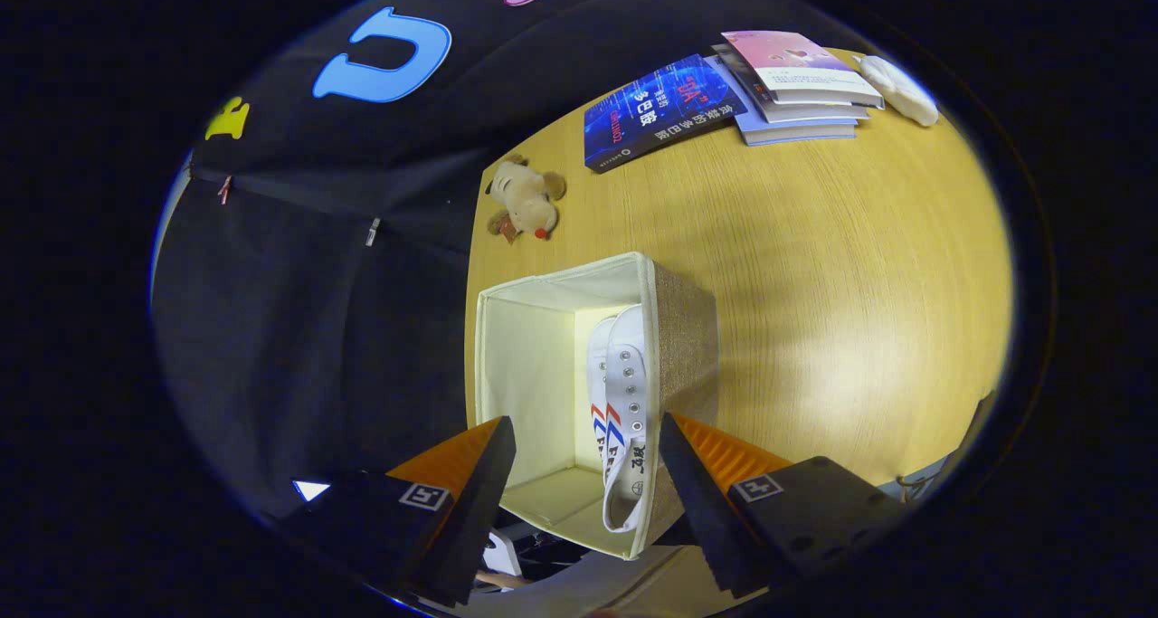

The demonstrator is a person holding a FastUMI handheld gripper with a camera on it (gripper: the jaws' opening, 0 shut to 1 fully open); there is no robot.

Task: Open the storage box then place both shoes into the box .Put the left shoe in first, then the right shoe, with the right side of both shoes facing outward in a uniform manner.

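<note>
Gripper view, looking down onto the table (814,265). The tool (586,442) hangs above the storage box (688,328) with its fingers spread wide and nothing held between them. The box sits in the lower centre of the frame, close to the table's left edge, lid off or folded away, cream lining visible. One white shoe (620,392) stands on edge inside it, pressed against the right-hand wall, eyelets and a red-and-blue stripe facing the open interior; its heel or toe end reaches the near rim between the fingers. Which shoe of the pair it is cannot be told from this angle. The left half of the box is free. No second shoe is seen on the table. Judgement: box opened, first shoe placed, so the step in hand is likely the release and pull-back before fetching the second shoe. Next move calls for finding that shoe, gripping it by the side, and lowering it into the free left half, oriented to match the first. Upper frame: plush toy (526,197) near the table edge, dark blue book (659,109), stack of books (796,89), a white object (900,89) beside them.
</note>
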